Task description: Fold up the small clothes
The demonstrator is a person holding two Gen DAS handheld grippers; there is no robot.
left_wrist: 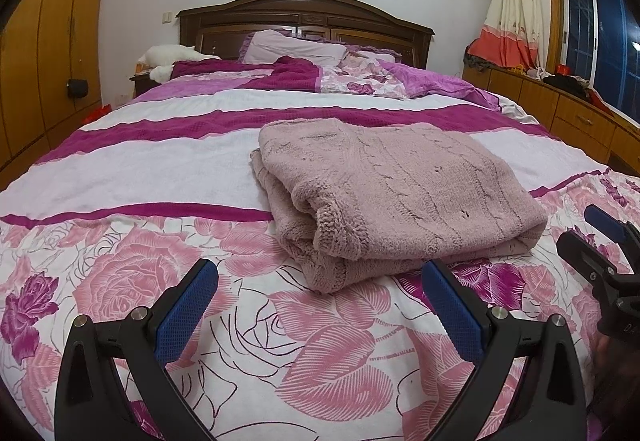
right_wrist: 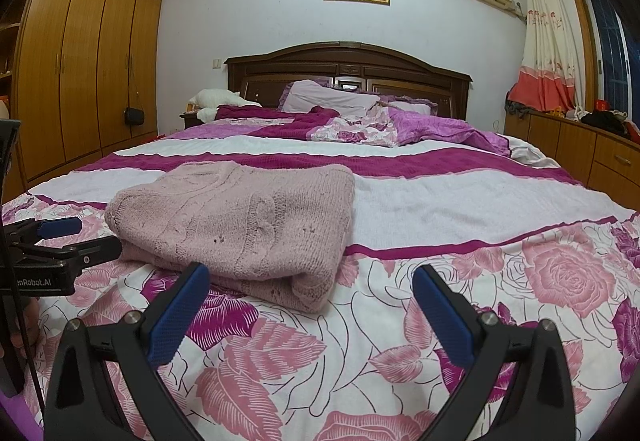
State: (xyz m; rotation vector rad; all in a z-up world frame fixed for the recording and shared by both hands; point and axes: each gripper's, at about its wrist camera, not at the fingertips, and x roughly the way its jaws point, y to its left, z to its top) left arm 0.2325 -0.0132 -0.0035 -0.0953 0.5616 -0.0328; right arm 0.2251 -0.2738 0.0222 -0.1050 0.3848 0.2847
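Observation:
A dusty pink knitted sweater (left_wrist: 384, 197) lies folded into a thick rectangle on the bed; it also shows in the right wrist view (right_wrist: 240, 225). My left gripper (left_wrist: 320, 277) is open and empty, just in front of the sweater's near edge. My right gripper (right_wrist: 310, 281) is open and empty, near the sweater's front right corner. The right gripper shows at the right edge of the left wrist view (left_wrist: 600, 241). The left gripper shows at the left edge of the right wrist view (right_wrist: 64, 241).
The bed cover (left_wrist: 160, 281) has pink roses and magenta stripes. Pillows (right_wrist: 332, 97) and a rumpled purple quilt (right_wrist: 432, 129) lie by the dark headboard. A wooden wardrobe (right_wrist: 88, 73) stands left; a low cabinet (right_wrist: 580, 149) and curtain stand right.

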